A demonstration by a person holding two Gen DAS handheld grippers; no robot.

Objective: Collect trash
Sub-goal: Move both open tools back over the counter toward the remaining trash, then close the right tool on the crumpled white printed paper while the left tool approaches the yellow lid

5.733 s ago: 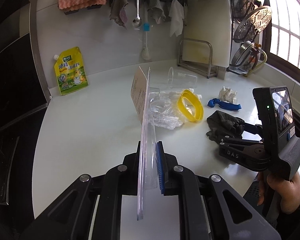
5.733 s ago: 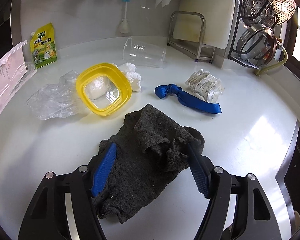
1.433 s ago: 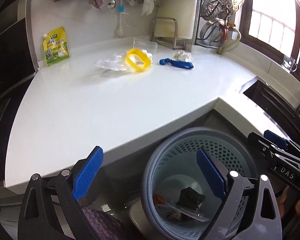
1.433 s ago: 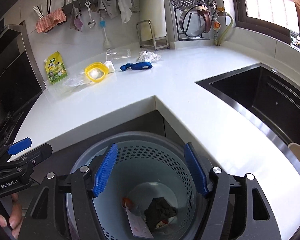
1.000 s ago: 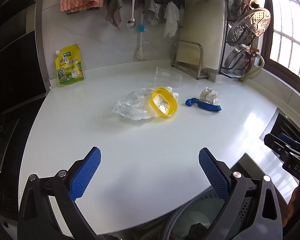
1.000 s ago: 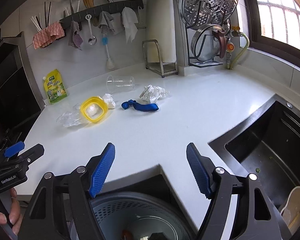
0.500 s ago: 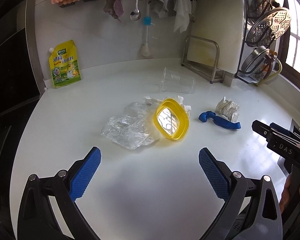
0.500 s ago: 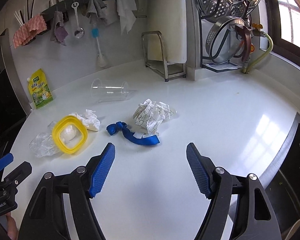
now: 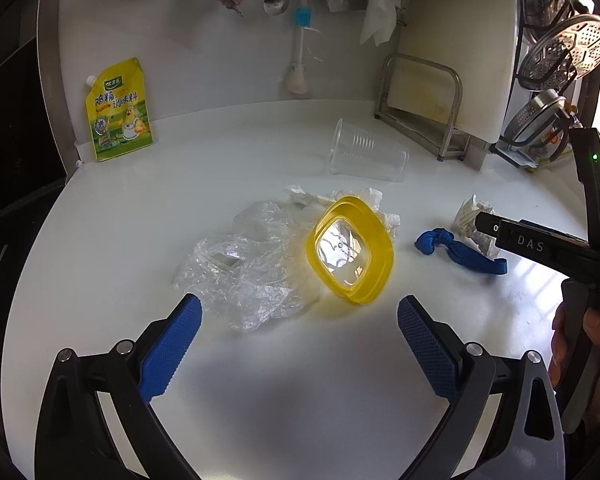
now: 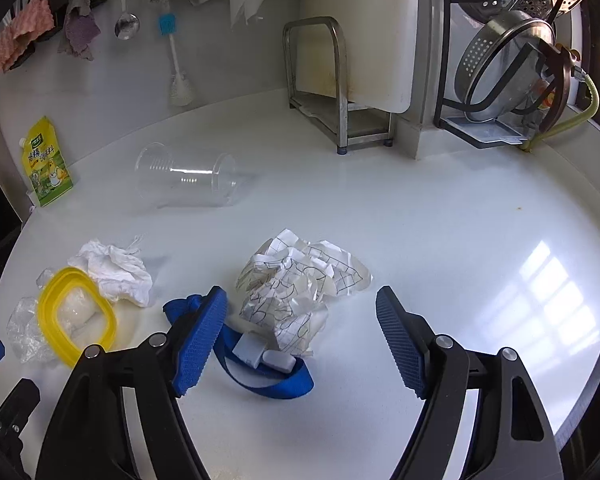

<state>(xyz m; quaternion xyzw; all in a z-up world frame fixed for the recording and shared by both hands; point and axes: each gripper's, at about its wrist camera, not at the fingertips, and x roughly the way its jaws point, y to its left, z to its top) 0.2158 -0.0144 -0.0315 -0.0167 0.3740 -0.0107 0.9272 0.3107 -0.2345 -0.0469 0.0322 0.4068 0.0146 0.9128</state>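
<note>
My left gripper [image 9: 298,344] is open and empty, just short of a crumpled clear plastic bag [image 9: 244,268] and a tilted yellow lid [image 9: 352,250] on the white counter. My right gripper [image 10: 302,340] is open and empty, its jaws either side of a crumpled printed paper ball [image 10: 300,280] and a blue strap [image 10: 268,372]. The strap [image 9: 458,250] and paper [image 9: 470,220] also show in the left wrist view. A white tissue wad [image 10: 114,270] lies by the lid [image 10: 74,316]. A clear plastic cup [image 10: 184,178] lies on its side behind.
A yellow seasoning pouch [image 9: 118,110] leans on the back wall at the left. A metal rack with a cutting board [image 10: 336,80] and a dish rack with steel strainers [image 10: 508,68] stand at the back right. Utensils and cloths hang on the wall.
Both grippers dropped their items in the bin below the counter, then rose and moved forward over the counter. The trash now lies close in front of the open jaws.
</note>
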